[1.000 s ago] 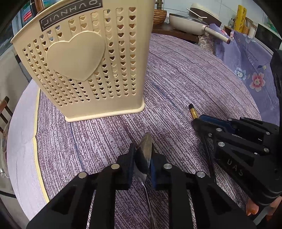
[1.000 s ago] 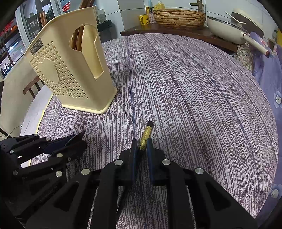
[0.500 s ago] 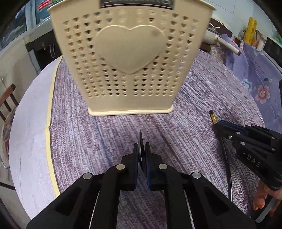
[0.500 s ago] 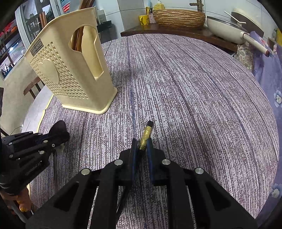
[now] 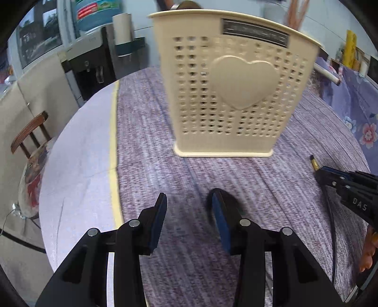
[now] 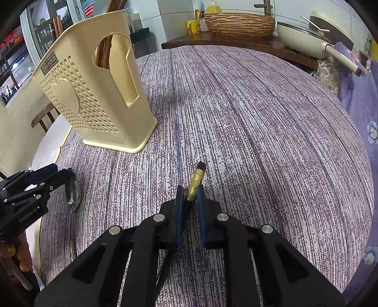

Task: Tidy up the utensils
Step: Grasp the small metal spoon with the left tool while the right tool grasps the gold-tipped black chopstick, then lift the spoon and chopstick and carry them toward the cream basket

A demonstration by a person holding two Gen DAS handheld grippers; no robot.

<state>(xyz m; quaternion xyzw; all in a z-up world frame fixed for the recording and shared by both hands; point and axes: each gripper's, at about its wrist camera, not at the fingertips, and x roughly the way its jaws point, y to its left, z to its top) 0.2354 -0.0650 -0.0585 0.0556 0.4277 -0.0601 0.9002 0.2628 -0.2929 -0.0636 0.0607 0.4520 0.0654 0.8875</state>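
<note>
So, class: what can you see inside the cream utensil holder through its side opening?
Through the side cutout of the utensil holder, brown wooden sticks, likely chopsticks, stand upright. Their lower ends and anything else inside are hidden behind the perforated walls.

Counter cover: a purple-and-white streaked cloth [image 6: 259, 122] spread over the round counter.
Side ledge: a dark wooden shelf [image 6: 236, 43] behind it, carrying a woven basket [image 6: 238, 22], a yellow mug [image 6: 192, 26] and a cream pan [image 6: 300, 39].
Seating: a wooden chair [image 5: 28, 132] at the left.
Far right: blue floral fabric [image 5: 354, 104].
</note>
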